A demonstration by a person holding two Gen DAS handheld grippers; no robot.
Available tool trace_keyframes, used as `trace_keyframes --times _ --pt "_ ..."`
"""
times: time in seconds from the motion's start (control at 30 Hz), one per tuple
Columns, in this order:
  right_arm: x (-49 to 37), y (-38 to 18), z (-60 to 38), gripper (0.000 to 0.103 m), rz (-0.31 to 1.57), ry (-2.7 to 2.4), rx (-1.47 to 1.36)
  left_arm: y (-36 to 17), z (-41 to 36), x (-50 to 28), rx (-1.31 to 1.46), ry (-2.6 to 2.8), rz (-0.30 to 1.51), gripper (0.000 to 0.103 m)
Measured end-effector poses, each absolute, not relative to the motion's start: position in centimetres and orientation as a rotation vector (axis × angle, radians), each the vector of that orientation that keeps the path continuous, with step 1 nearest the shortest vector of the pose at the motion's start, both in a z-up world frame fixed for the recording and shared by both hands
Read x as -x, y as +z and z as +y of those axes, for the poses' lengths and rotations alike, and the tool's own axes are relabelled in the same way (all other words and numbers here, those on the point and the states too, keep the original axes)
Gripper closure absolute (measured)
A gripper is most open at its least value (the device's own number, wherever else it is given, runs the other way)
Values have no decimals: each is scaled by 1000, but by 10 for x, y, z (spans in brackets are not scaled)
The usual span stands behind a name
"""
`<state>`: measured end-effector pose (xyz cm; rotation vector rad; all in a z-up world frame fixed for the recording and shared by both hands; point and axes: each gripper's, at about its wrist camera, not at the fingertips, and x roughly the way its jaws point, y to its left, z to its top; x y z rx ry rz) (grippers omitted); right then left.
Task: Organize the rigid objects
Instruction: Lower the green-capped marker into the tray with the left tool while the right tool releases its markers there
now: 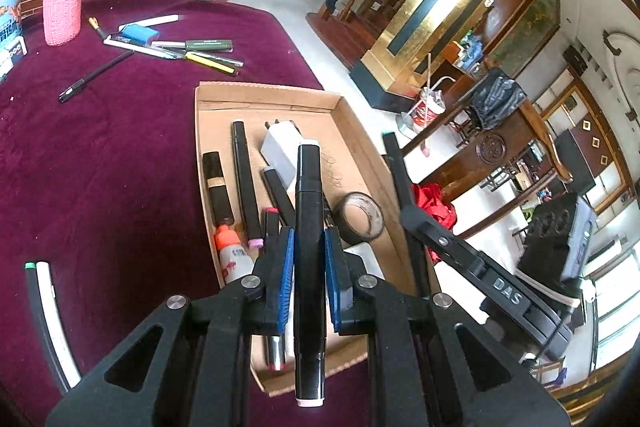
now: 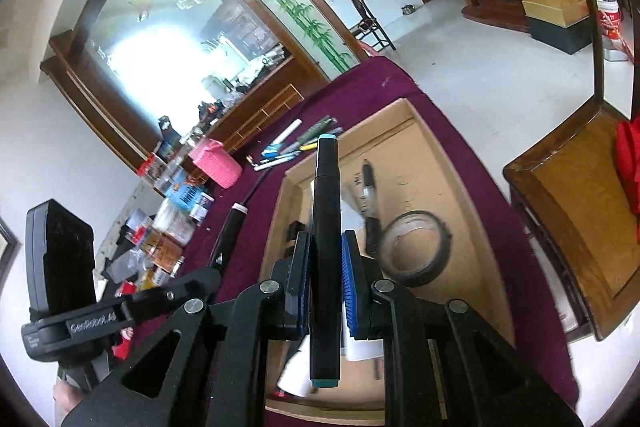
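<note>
Left hand-held gripper (image 1: 309,259): blue pads pinching a black marker with white end caps (image 1: 308,227), held lengthwise between the fingers, above the cardboard tray (image 1: 280,99). Right hand-held gripper (image 2: 326,283): pads pinching a black marker with teal end caps (image 2: 326,227), also over the tray.

Tray sits on the bench, on the maroon cloth (image 1: 120,147), near its edge. Tray contents seen from the left wrist: several black pens lying roughly parallel (image 1: 245,179), a white block-shaped item (image 1: 282,151), a roll of dark tape (image 1: 360,217), a small white bottle with an orange cap (image 1: 230,251).

Still on the cloth beyond the tray: a loose cluster of pens and markers (image 1: 180,45), 1 black pen apart from them (image 1: 94,73), a bottle in a pink knitted sleeve (image 1: 62,7). A white-and-black pen (image 1: 48,319) lies at the near left
</note>
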<state>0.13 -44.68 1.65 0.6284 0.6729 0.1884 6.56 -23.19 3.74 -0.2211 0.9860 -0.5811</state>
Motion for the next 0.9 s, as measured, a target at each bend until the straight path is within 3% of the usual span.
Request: trace_keyframes --times 0.9 --pt "-101 -16 -441 90 945 163 -510 -25 -255 -122 277 -488 1084 91"
